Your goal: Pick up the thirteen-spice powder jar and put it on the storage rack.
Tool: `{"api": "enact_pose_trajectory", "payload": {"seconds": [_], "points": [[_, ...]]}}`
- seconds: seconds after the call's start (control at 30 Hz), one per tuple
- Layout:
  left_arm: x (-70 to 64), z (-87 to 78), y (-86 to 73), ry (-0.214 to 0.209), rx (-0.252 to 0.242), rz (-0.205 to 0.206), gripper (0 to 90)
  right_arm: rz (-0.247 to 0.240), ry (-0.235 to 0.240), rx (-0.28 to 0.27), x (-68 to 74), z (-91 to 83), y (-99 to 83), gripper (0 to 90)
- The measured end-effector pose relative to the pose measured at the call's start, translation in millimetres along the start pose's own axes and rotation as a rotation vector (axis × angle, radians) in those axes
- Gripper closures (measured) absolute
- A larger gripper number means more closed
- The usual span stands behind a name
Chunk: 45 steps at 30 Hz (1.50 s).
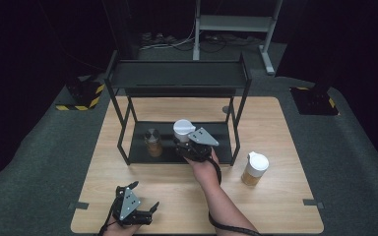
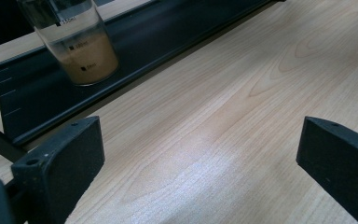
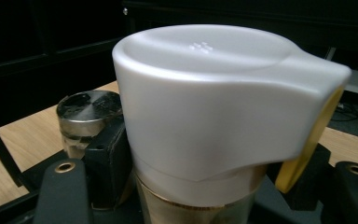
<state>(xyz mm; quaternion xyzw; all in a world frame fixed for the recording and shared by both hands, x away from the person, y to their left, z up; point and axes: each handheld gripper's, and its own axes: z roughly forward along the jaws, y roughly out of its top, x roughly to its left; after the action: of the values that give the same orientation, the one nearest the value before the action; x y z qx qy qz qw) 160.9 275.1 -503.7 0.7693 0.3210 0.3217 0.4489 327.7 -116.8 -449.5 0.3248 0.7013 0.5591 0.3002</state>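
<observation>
On the rack's lower shelf (image 1: 138,153), the right tongs (image 1: 187,142) clamp the white-lidded jar (image 1: 183,131); left tongs (image 1: 139,196) gape wide, empty.

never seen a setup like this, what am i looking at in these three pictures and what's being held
A person works with a hand-held clamp tool in each hand. The high view looks down on a wooden table carrying a black shelf rack. The other two pictures come from cameras riding on the tools. The right gripper has its fingers closed around a white-lidded jar at the rack's bottom shelf. A metal-lidded jar stands there too; a second white-lidded jar stands on the table. The left gripper rests open, holding nothing.
</observation>
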Motion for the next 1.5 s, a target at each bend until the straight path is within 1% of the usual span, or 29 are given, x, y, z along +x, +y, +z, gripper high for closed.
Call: {"api": "enact_pose_trajectory", "payload": {"seconds": [0.07,0.13,0.63,0.73,0.97,1.07,1.5], "points": [[0.1,-0.1,-0.5,-0.001,-0.003,-0.002,1.3,0.002,-0.005,0.001,-0.6,2.8,-0.2,30.2],[0.1,-0.1,-0.7,0.0,-0.004,-0.002,1.3,0.017,-0.006,0.002,-1.4,5.5,-1.2,30.2],[0.1,-1.1,-2.0,0.0,-0.011,0.005,1.3,0.034,-0.011,0.029,-1.1,18.4,-9.7,30.1],[0.0,-1.2,-2.6,0.0,-0.014,-0.002,1.3,0.036,-0.01,0.038,-0.9,21.6,-12.2,30.2],[-0.3,-1.5,-3.1,0.002,-0.017,-0.001,1.3,0.043,-0.009,0.047,-0.2,25.5,-14.9,30.1],[-0.1,-1.6,-3.3,0.002,-0.018,-0.003,1.3,0.04,-0.008,0.052,0.5,27.5,-16.2,30.1],[0.4,-2.0,-4.2,0.001,-0.023,-0.008,1.3,0.049,-0.01,0.064,0.1,31.1,-19.2,30.1]]}}
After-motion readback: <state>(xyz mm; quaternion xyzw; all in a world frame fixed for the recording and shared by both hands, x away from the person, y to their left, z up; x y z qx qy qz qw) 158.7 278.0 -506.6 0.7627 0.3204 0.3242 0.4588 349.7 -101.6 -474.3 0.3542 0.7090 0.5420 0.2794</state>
